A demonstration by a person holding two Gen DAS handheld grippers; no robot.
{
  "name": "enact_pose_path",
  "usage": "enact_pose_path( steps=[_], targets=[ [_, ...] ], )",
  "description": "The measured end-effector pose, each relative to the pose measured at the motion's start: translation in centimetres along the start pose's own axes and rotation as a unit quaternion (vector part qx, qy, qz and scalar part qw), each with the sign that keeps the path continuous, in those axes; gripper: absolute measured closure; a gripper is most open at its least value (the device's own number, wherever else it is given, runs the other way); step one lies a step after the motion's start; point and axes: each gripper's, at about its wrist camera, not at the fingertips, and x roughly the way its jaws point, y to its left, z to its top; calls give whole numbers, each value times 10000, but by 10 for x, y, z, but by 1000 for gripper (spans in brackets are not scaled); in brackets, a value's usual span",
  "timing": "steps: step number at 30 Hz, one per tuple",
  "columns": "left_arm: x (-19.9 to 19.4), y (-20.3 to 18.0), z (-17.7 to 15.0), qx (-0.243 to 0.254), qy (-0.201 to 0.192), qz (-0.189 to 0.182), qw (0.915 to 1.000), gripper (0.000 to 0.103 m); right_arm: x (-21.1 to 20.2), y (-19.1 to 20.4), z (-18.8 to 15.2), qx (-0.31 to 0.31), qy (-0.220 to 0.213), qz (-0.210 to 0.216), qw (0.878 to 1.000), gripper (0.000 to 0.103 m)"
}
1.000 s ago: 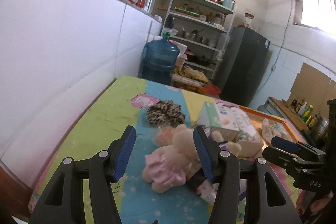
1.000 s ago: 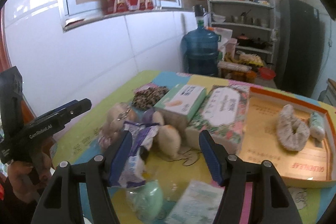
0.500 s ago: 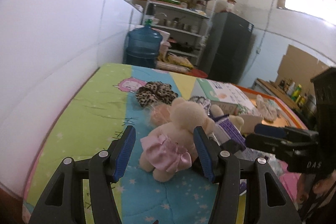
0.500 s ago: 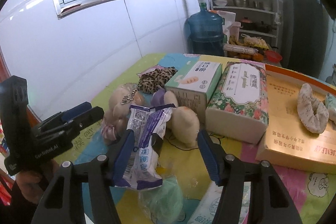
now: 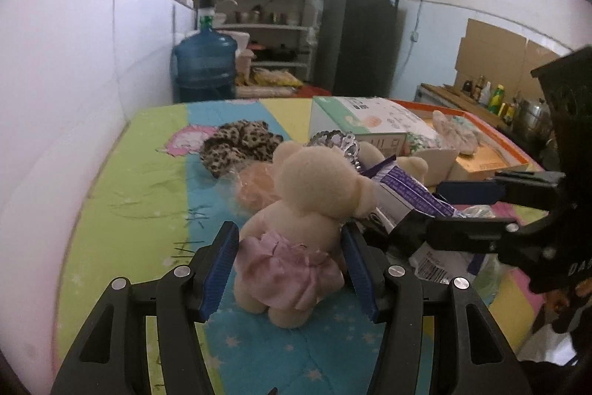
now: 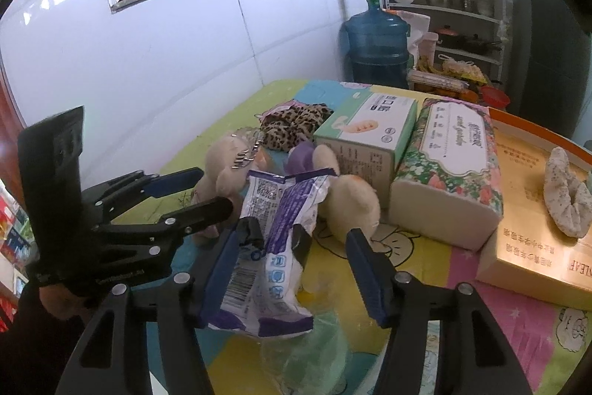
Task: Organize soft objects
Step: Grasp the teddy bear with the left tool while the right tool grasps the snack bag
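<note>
Left wrist view shows the left gripper (image 5: 288, 265) spread wide around a plush bear (image 5: 296, 228) at lower centre without clamping it, while in the right wrist view the right gripper (image 6: 290, 265) gapes, a purple packet (image 6: 273, 247) against its left pad

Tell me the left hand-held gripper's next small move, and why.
Probably close on the teddy bear. The left hand-held gripper is open, with its blue pads either side of the bear's pink skirt, and the bear still sits on the mat.
</note>
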Motion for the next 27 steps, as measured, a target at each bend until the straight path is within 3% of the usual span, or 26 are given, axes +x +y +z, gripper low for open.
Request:
enact_pose_path(
  steps=[4, 9, 15, 27],
  targets=[
    [6, 2, 1, -81, 128, -52, 9999, 44, 5, -2, 1, 28, 42, 124, 9999, 54],
    [12, 2, 0, -107, 300, -127, 9994, 44, 6, -5, -2, 113, 76, 277, 9995, 72],
    [12, 6, -1, -241, 297, -161, 9991, 59, 7, -9, -5, 199, 72, 348, 9992, 80],
    [-6, -2, -5, -407, -58, -9, 9992, 61, -7, -8, -6, 177, -121, 346, 9992, 82]
  ],
)
